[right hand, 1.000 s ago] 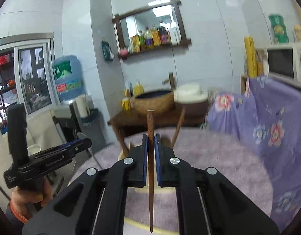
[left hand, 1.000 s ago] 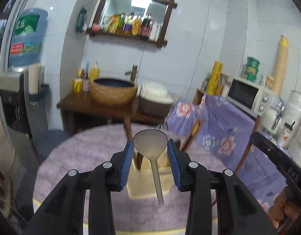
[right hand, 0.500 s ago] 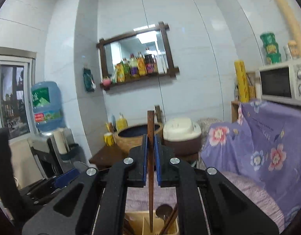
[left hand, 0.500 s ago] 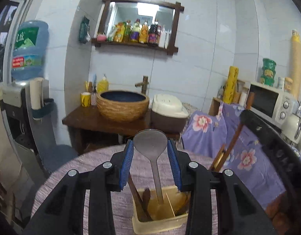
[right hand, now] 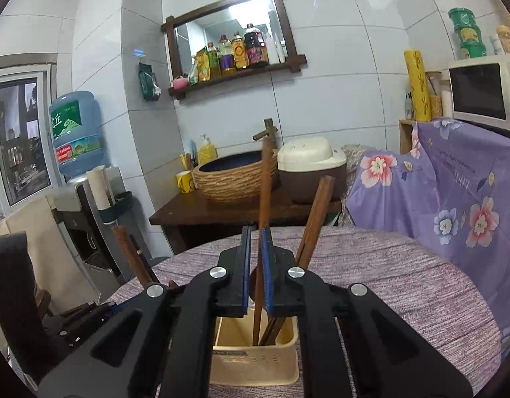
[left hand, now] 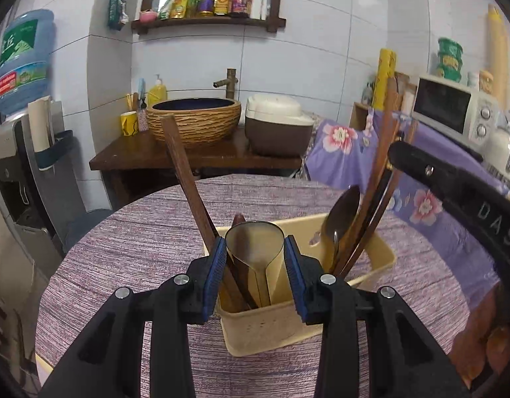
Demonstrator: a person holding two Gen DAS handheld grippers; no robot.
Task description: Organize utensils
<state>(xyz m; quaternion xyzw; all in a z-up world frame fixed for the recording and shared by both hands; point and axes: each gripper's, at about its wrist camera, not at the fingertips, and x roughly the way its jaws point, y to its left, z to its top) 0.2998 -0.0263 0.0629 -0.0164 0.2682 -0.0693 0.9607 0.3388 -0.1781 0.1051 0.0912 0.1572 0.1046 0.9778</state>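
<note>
Two grippers are working over one caddy [left hand: 308, 328], the cream box standing on the round purple-clothed table [left hand: 129, 232]; you are holding each utensil by its upper end so that its lower end can be steered into a compartment. Your left gripper [left hand: 255, 258] is clamping the bowl of a spoon [left hand: 255, 242] between its blue pads, edge to edge, which is why the jaws are standing partly apart; the handle is hanging down into the near-left compartment, beside a wooden stick [left hand: 185, 179] that is leaning out to the left. Your right gripper [right hand: 255, 265] is pinching a chopstick [right hand: 266, 182] with its jaws nearly together, keeping it close to upright so that its tip is pointing into the right-hand compartment, where other chopsticks and a second spoon [left hand: 341, 219] are already leaning. Whether either utensil is touching the caddy floor cannot be told, so both are best judged as mid-insertion, with release being the likely next call
</note>
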